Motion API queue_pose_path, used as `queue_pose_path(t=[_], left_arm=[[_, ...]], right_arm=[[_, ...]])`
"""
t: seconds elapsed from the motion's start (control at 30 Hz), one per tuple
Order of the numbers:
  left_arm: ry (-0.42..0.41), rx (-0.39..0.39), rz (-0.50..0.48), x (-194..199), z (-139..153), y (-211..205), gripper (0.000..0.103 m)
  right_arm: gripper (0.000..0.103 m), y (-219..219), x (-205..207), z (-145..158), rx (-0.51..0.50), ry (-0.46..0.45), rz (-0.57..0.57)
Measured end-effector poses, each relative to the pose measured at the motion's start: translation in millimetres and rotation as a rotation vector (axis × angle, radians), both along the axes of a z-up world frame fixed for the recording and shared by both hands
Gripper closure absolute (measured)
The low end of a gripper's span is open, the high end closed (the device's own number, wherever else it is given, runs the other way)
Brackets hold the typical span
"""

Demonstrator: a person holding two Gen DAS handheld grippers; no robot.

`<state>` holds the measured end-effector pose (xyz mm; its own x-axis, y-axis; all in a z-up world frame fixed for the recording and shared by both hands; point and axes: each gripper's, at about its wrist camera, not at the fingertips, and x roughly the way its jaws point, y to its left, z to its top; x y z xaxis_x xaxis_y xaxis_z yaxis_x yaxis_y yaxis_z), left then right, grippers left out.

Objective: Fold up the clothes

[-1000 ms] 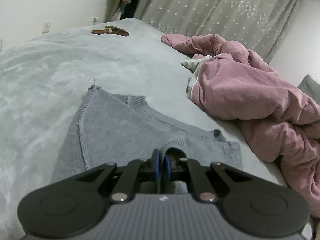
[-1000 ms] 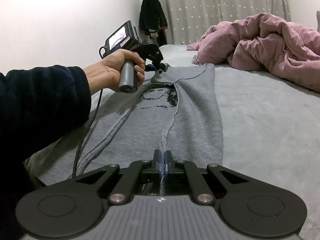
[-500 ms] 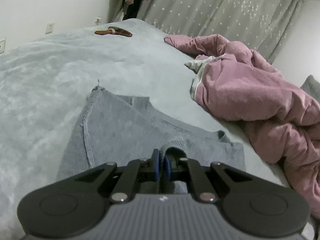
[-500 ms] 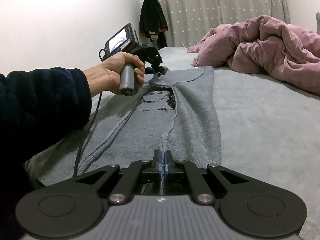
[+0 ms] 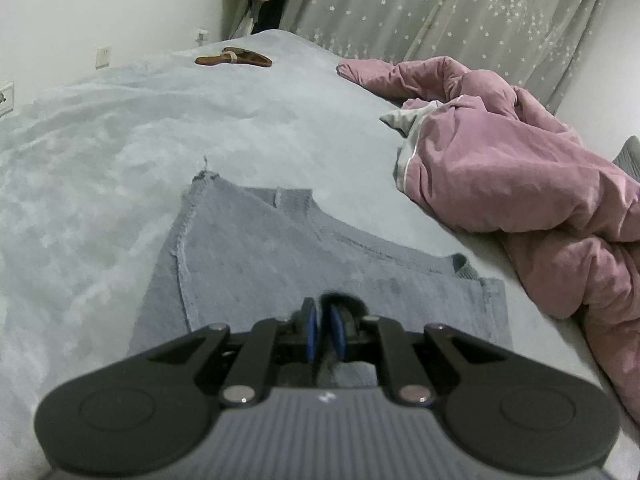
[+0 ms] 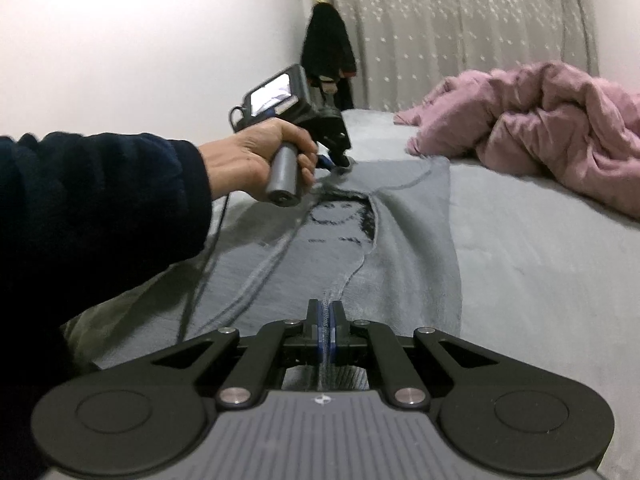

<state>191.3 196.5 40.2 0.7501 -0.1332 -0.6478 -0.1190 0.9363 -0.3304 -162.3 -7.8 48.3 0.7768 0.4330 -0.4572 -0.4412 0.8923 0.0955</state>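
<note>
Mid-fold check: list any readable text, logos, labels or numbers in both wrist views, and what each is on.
No readable words or numbers.
Left gripper body: small white mark, too small to read.
Right gripper body: the same kind of small mark, unreadable.
Grey sweater: dark knitted smiling face, no letters.
Lit screen on the left gripper: too blurred.

Each gripper is matte black: two round side discs, angled linkage arms with silver screws, a ribbed grey top plate, and blue-padded fingers (image 6: 318,328). The person's sleeve (image 6: 100,216) is dark navy.
</note>
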Motion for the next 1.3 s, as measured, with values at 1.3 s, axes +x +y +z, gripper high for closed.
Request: queue_pose_path(t=[1.3], left_arm=[[0.127, -0.073, -0.184, -272.5, 42.6, 42.8, 0.074]], right_arm=[[0.087, 20.2, -34.0, -3.8, -0.072, 0.030, 0.142]])
